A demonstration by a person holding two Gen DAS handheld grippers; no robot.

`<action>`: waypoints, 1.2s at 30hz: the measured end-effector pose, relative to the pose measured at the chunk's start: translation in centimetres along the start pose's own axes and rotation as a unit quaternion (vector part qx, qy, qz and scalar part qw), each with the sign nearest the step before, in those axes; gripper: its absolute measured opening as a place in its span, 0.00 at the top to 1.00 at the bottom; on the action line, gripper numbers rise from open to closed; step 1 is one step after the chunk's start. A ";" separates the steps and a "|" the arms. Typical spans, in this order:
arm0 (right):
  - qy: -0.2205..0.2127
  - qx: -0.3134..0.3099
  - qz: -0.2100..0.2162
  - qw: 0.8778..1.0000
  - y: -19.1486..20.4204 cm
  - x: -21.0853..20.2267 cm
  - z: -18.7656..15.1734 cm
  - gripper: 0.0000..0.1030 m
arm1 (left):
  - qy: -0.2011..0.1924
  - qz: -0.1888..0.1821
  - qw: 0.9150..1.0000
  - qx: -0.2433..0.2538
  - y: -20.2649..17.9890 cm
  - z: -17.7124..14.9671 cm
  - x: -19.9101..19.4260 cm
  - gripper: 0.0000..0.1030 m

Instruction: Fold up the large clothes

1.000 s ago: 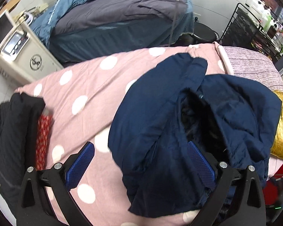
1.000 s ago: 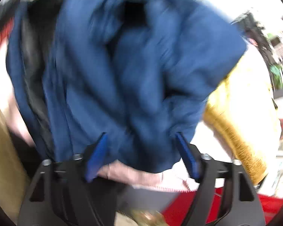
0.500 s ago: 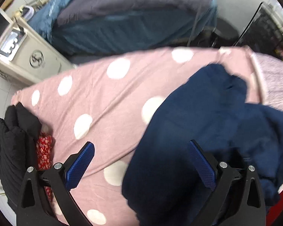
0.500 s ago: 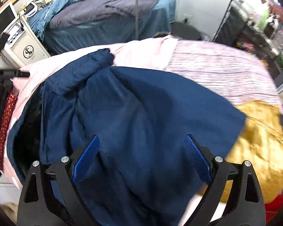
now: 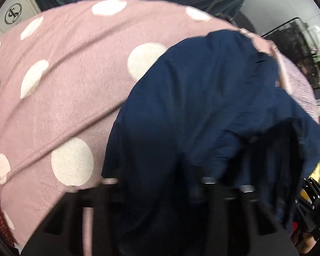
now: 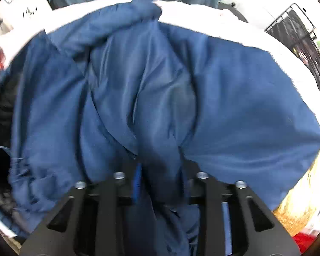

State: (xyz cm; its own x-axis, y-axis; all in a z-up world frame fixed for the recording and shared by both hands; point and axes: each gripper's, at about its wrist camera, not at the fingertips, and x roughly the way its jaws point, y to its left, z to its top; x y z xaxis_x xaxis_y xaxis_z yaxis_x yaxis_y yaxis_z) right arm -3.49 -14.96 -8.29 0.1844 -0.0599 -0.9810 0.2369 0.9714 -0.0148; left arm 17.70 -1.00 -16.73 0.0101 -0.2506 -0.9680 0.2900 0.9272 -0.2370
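Pink polka-dot bedspread [image 5: 59,98], bare on its left half, carries the crumpled navy-blue padded jacket [image 5: 202,111] on its right, long axis running away from the cameras; right gripper [image 6: 160,183] pinches a jacket fold, left gripper [image 5: 157,192] is buried, state unclear

Navy jacket [image 6: 164,81] crumpled, deeply creased; heaped on the bed
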 end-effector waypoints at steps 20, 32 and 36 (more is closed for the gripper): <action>-0.278 0.209 0.092 0.933 -16.8 -23.9 1.6 0.82 | -0.325 0.188 0.921 -0.106 8.8 -2.5 -30.1 0.83; -0.013 0.382 0.082 0.920 -19.9 -2.4 -9.0 0.25 | -0.204 0.140 0.915 -0.319 20.2 -13.3 -20.9 0.20; 0.001 0.328 0.071 0.942 -16.7 -2.8 -9.6 0.25 | -0.192 0.113 0.936 -0.273 17.8 -12.8 -20.6 0.20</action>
State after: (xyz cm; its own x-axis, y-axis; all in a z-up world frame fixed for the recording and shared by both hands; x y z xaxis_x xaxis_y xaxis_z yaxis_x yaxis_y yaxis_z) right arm -17.12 -28.80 -7.14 0.2569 0.0610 -0.9645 0.7483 0.6190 0.2385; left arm 10.42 24.18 -2.09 0.3864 -0.0159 -0.9222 -0.2930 0.9460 -0.1391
